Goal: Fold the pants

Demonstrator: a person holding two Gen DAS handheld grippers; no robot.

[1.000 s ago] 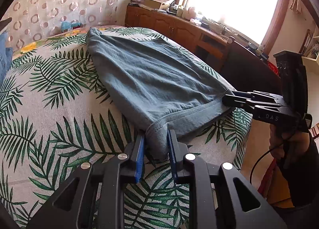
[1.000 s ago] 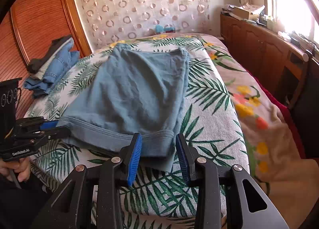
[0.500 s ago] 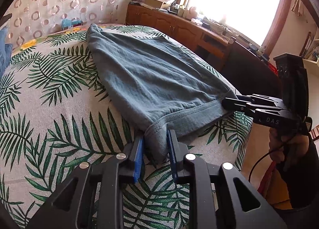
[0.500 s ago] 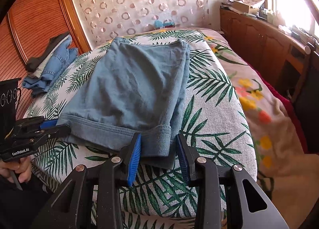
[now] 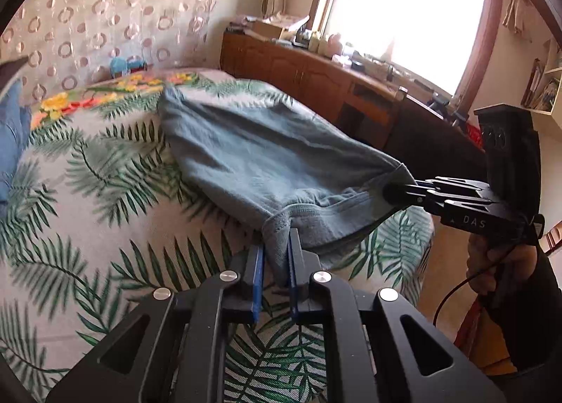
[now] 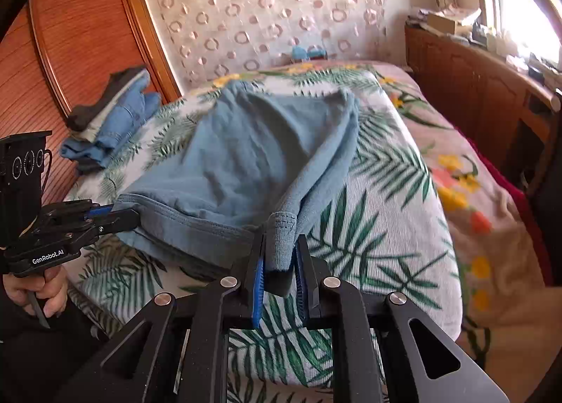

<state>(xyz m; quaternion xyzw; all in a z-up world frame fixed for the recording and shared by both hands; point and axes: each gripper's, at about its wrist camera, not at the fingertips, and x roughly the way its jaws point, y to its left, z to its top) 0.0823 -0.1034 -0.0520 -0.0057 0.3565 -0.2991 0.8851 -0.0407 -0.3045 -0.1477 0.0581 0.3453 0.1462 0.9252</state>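
Observation:
Blue-grey pants point(image 5: 253, 157) lie flat on the palm-leaf bedspread point(image 5: 87, 213), hem end toward me. My left gripper point(image 5: 275, 252) is shut on the near left hem corner, which stands up between its blue pads. In the right wrist view my right gripper point(image 6: 279, 245) has its jaws closing, and the pads press on the right hem corner of the pants point(image 6: 239, 150). Each gripper shows in the other's view: the right gripper point(image 5: 393, 192) and the left gripper point(image 6: 116, 215), both pinching cloth. The hem between them hangs a little off the bed.
A stack of folded clothes point(image 6: 112, 115) sits at the bed's left side by a wooden headboard point(image 6: 80, 34). A wooden cabinet point(image 5: 316, 80) with clutter runs under the window on the right. A person's hand point(image 5: 491, 262) holds the right gripper.
Both grippers' jaws have narrowed onto the hem corners. The left gripper has risen, and the hem edge now lifts off the bedspread between the two grippers.

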